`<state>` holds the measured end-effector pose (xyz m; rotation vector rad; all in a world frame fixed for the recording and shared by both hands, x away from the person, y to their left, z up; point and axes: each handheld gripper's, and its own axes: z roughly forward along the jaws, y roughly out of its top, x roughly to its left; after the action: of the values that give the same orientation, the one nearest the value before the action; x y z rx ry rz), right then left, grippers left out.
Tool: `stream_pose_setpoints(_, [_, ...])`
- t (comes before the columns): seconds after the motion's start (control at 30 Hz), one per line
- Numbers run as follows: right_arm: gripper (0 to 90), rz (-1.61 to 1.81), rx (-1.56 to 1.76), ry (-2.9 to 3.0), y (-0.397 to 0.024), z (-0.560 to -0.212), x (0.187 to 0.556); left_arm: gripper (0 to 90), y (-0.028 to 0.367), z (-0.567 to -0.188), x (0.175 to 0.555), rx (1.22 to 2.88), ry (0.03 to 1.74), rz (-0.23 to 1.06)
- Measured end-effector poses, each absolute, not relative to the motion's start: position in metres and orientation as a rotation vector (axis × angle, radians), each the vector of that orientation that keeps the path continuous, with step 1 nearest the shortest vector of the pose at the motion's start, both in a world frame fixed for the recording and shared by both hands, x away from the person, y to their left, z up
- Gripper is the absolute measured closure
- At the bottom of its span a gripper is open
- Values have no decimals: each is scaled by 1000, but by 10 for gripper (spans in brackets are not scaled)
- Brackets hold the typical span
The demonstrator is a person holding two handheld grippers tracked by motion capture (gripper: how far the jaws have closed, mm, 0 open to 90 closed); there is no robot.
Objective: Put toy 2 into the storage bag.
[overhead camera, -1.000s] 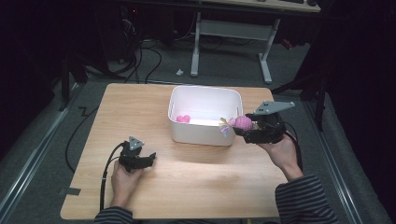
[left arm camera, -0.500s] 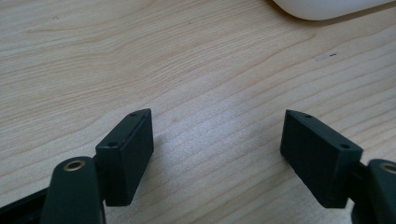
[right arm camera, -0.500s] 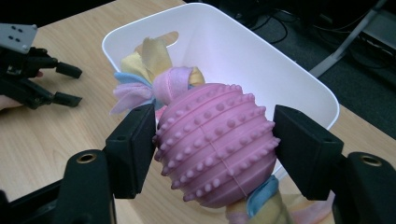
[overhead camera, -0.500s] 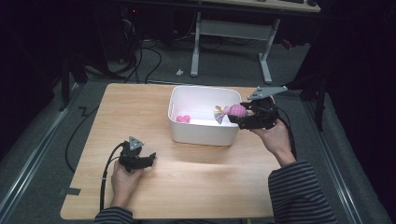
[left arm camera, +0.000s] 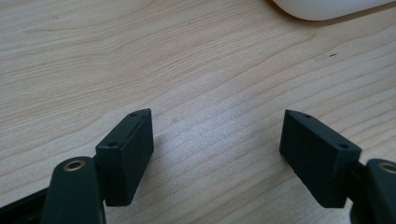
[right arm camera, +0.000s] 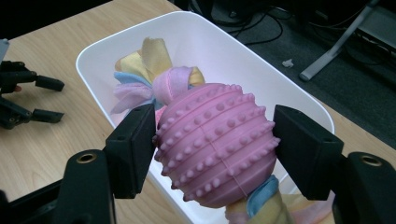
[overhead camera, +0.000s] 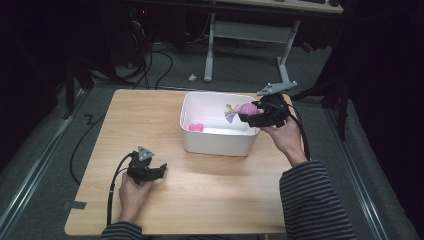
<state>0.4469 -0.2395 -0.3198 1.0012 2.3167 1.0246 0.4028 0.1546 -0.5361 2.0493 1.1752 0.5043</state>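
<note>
Wooden worktop [overhead camera: 210, 200] carried one white tub [overhead camera: 220, 142], and I placed everything by that tub. Well to its near-left, my left claw [overhead camera: 159, 171] rested on the wood with its jaws standing wide and nothing between them; in the left gripper view the pads [left arm camera: 126, 154] framed bare grain, with a corner of the tub ahead.

Inside the tub, near its left wall, lay one small pink thing [overhead camera: 196, 127], too small for me to name. Over the tub's right part, my right claw [overhead camera: 242, 116] held the pink knobbly ball toy [right arm camera: 217, 144], both pads pressed against its sides, its pastel cloth tails [right arm camera: 144, 70] hanging out over the tub's hollow.

My worry was the release. I judged the ball to be round and springy, so letting go this close to the right rim could have sent it bouncing off the wall and out onto the wood. A trailing cloth tail could also have snagged on a jaw.

Counted: two claws, one tub, one ball toy, one pink thing inside.
</note>
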Motion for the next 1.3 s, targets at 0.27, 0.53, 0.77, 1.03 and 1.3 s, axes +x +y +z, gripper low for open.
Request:
stream_pose_setpoints(0.27, [326,1009,1007,2342,-225,-322,461,261,155,-536,403,2049,1175,504])
stream_pose_setpoints(0.53, [324,981,978,2384,-200,-332,472,261,155,-536,403,2049,1175,505])
stream_pose_setpoints(0.77, [323,930,978,2441,-183,-348,481,261,155,-536,403,2049,1175,505])
stream_pose_setpoints(1.03, [322,889,971,2492,-170,-360,485,261,155,-536,403,2049,1176,505])
stream_pose_setpoints(1.3, [321,892,984,2527,-170,-369,484,261,155,-536,403,2049,1176,505])
